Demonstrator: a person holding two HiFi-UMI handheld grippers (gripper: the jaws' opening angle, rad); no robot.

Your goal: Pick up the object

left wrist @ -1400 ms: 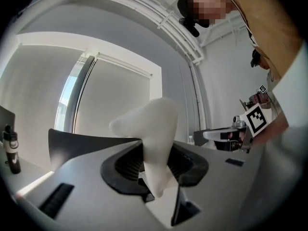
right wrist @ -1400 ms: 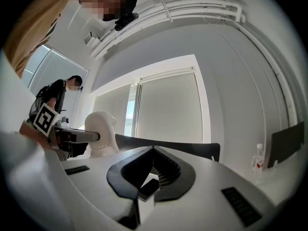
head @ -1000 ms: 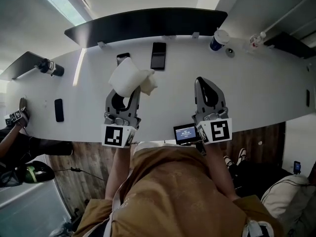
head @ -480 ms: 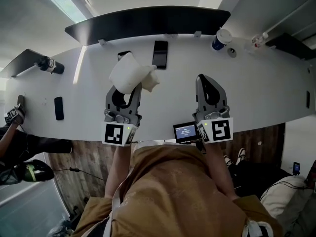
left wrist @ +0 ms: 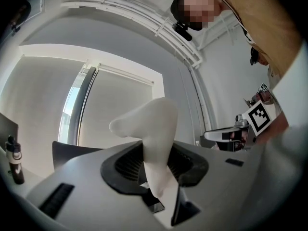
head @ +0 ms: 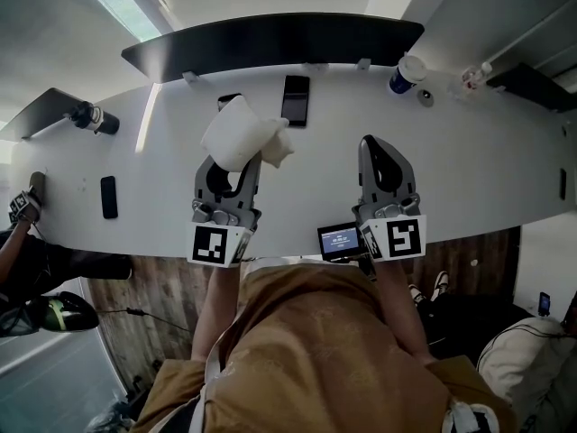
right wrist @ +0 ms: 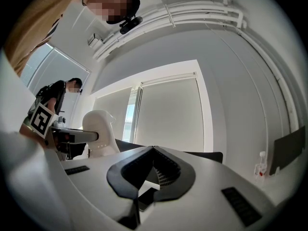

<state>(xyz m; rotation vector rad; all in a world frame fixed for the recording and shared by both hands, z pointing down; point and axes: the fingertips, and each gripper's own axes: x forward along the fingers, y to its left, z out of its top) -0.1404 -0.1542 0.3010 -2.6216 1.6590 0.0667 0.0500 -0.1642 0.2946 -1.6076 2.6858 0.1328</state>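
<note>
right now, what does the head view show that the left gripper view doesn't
Only the head view: the black phone and the lidded cup. Only the left gripper view: the window blind behind. Both: the white object clamped in the left claw, and the right claw.
</note>
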